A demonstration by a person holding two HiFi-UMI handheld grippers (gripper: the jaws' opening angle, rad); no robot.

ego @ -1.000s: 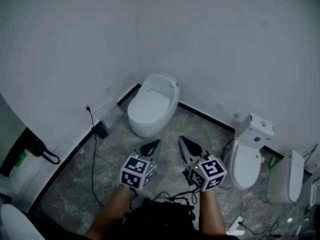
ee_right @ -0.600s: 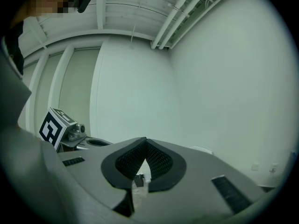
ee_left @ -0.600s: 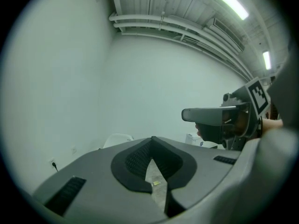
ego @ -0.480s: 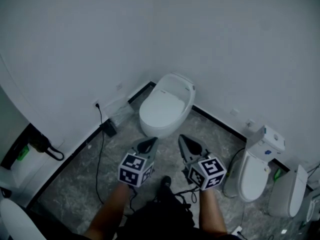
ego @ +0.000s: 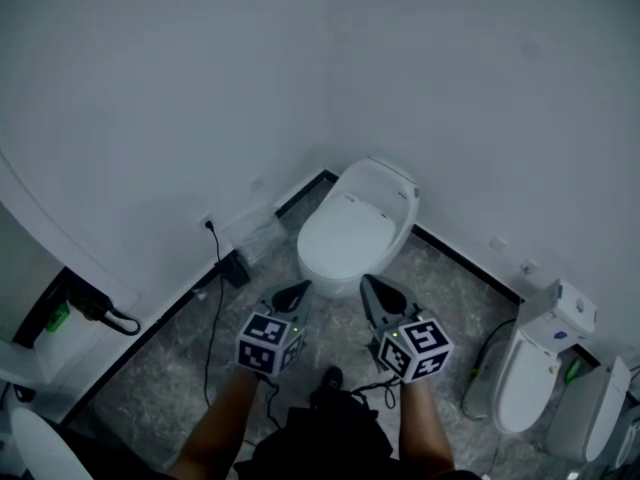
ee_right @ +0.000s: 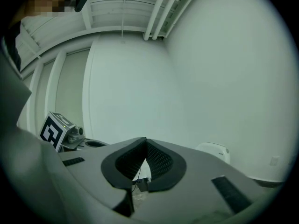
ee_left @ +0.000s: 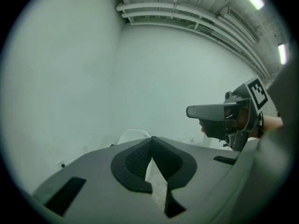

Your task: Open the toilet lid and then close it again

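The left gripper (ego: 292,294), its jaws pressed together on nothing, is held out low on a bare forearm and aims at the toilet (ego: 388,183) in the corner just ahead. The lid (ego: 352,233) lies down. Its long axis runs from the wall at upper right down-left toward the person. The right gripper (ego: 373,292) is held parallel, jaws likewise closed and empty. A second toilet (ego: 535,368) and a third toilet (ego: 590,413) stand along the right wall.
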